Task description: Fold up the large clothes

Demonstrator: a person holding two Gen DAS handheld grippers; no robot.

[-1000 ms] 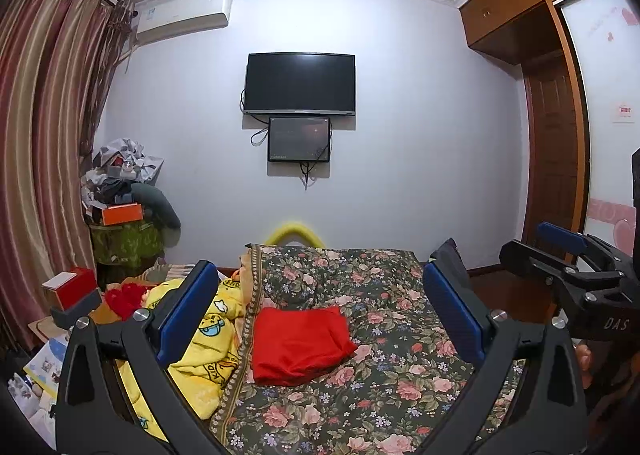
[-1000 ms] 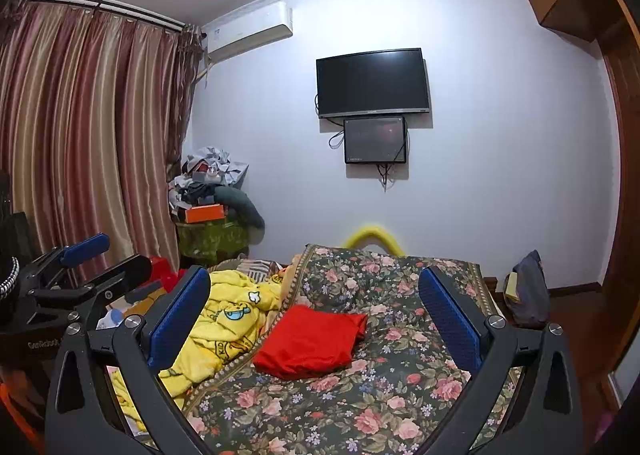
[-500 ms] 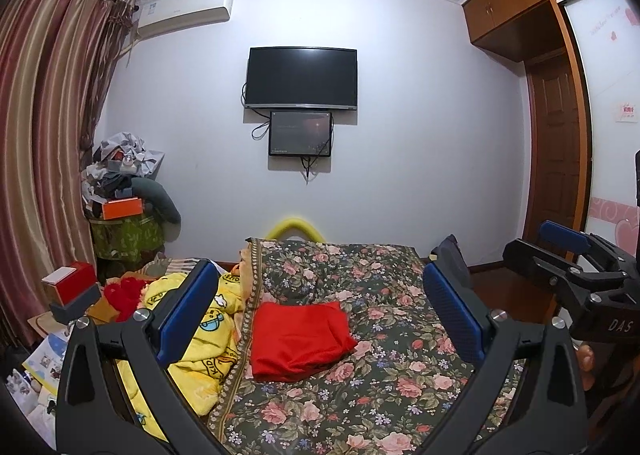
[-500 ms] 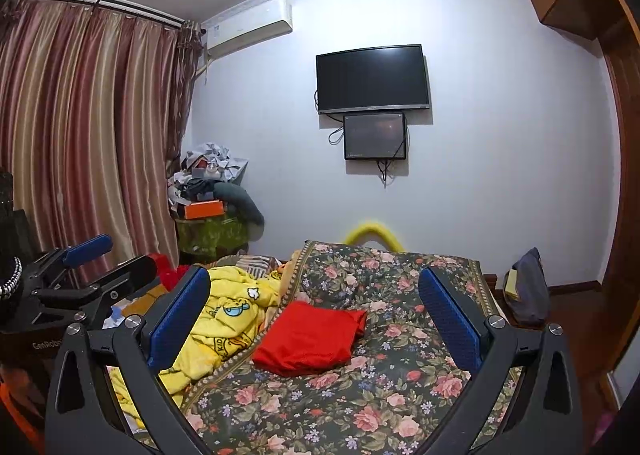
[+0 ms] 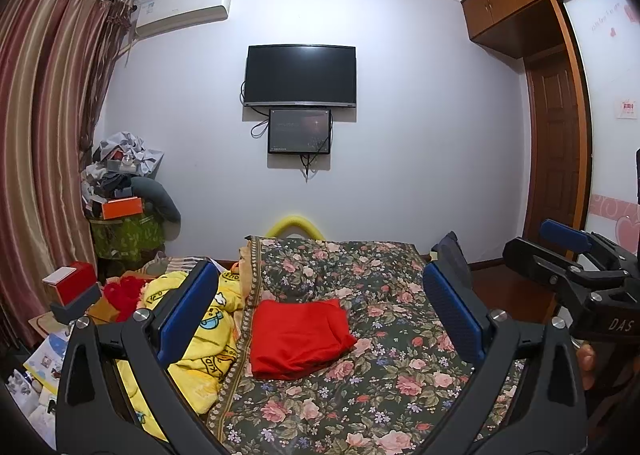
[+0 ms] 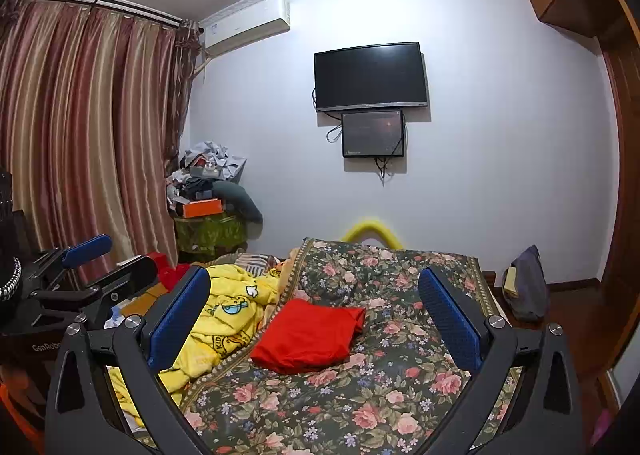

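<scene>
Both tools hang above the near end of the bed, holding nothing: the left hand-held gripper [image 5: 320, 319] and the right hand-held gripper [image 6: 316, 319] each have their jaws spread wide. A red garment [image 5: 300, 337] lies folded on the floral bedspread [image 5: 392, 371]. The crumpled yellow cartoon-print garment [image 5: 200, 339] beside it looks like the next piece; I would lift it onto open bedspread and pinch two corners. The red piece crowds that space.
</scene>
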